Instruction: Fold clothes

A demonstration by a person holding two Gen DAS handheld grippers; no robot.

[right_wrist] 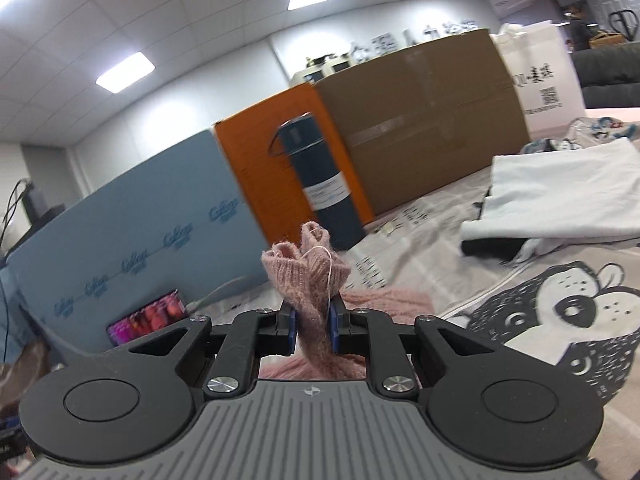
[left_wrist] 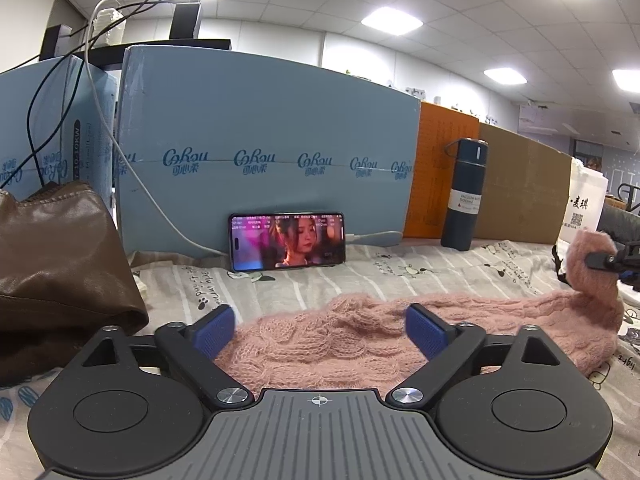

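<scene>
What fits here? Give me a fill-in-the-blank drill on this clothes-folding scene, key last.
1. The right tool is shut on a pink knitted ____.
2. The left tool has its jaws ____ over that garment.
3. The phone leans against a ____ box.
4. The bottle stands in front of an ____ box.

Missing words: sweater; open; blue; orange

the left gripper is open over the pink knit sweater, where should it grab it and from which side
Probably the near folded edge of the pink knit sweater, right between the open left gripper, coming in low from the near side. The knit there lies flat in thick layers, so sliding one finger under that edge should catch it. The right gripper already pinches the far sleeve end, lifted off the bedsheet.
</scene>
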